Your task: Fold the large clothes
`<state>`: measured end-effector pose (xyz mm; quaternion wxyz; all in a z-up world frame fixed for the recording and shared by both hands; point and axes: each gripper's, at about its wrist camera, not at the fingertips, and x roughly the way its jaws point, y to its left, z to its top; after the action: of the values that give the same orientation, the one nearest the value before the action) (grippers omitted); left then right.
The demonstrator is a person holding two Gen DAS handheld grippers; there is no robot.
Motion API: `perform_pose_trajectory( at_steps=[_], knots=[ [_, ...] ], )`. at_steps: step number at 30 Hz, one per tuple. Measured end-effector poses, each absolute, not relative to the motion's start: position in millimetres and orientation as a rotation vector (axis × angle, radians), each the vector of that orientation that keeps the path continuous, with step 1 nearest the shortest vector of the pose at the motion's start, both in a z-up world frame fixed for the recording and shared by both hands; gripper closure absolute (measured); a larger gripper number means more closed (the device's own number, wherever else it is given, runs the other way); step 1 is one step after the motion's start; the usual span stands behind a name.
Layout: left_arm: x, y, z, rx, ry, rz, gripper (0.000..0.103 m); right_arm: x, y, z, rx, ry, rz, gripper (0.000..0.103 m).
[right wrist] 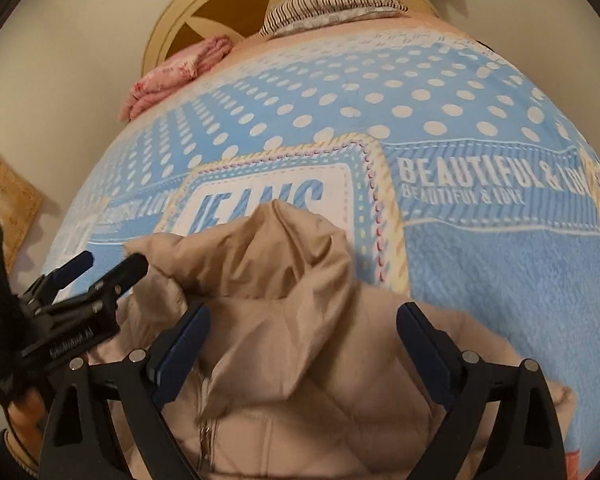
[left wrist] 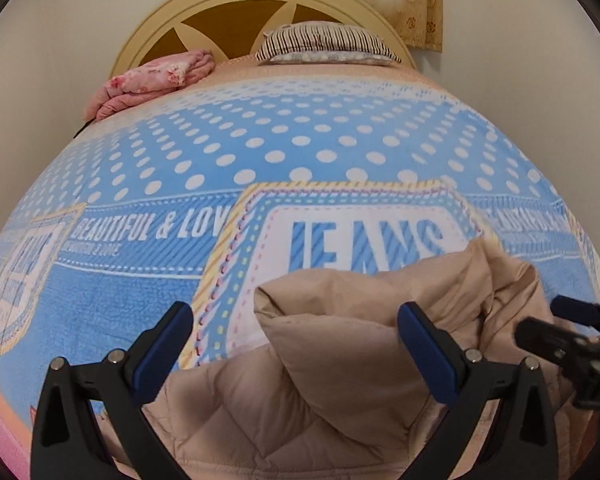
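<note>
A beige quilted hooded jacket (left wrist: 332, 344) lies on the bed at the near edge, its hood bunched toward the "JEANS" print; it also shows in the right wrist view (right wrist: 284, 304). My left gripper (left wrist: 296, 332) is open and hovers over the jacket's left part, holding nothing. My right gripper (right wrist: 303, 332) is open above the hood and collar, near the zipper (right wrist: 206, 444). Each gripper shows in the other's view: the right one at the far right (left wrist: 572, 320), the left one at the far left (right wrist: 112, 266).
The bed is covered by a blue polka-dot blanket (left wrist: 260, 148) with printed lettering. A folded pink floral quilt (left wrist: 152, 80) and a striped pillow (left wrist: 324, 44) lie by the cream headboard (left wrist: 204, 4). A wall runs along the left side.
</note>
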<state>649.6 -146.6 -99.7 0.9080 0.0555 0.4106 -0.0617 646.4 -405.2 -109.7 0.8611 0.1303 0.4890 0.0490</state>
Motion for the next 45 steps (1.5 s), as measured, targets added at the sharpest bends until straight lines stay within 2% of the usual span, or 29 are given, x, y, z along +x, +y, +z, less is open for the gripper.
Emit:
perform_pose_trajectory(
  at_steps=[1, 2, 3, 4, 11, 18, 29, 36, 42, 45],
  knots=[
    [648, -144, -102, 0.107, 0.852, -0.128, 0.0, 650, -404, -113, 0.266, 1.04, 0.099, 0.022],
    [644, -140, -104, 0.096, 0.852, -0.131, 0.0, 653, -404, -117, 0.264, 1.055, 0.1, 0.068],
    [641, -138, -105, 0.094, 0.85, -0.13, 0.0, 654, -406, -121, 0.278, 1.071, 0.104, 0.093],
    [637, -135, -105, 0.087, 0.847, -0.134, 0.0, 652, -407, -121, 0.284, 1.067, 0.106, 0.098],
    [630, -137, -73, -0.021, 0.762, -0.21, 0.0, 621, -410, -106, 0.254, 0.993, 0.136, 0.099],
    [631, -182, -99, 0.205, 0.811, -0.073, 0.0, 611, -406, -96, 0.228, 0.961, 0.154, 0.099],
    [586, -121, -118, 0.282, 0.89, 0.018, 0.0, 592, -422, -107, 0.2, 0.966, 0.126, 0.099],
    [567, -110, -68, 0.159, 0.687, -0.083, 0.0, 582, -441, -128, 0.234, 0.989, 0.091, 0.099],
    [609, -119, -103, 0.168, 0.827, -0.074, 0.0, 584, -448, -130, 0.282, 0.979, 0.082, 0.099],
    [608, -122, -113, 0.157, 0.84, -0.117, 0.0, 590, -450, -124, 0.279, 0.97, 0.082, 0.099]
  ],
)
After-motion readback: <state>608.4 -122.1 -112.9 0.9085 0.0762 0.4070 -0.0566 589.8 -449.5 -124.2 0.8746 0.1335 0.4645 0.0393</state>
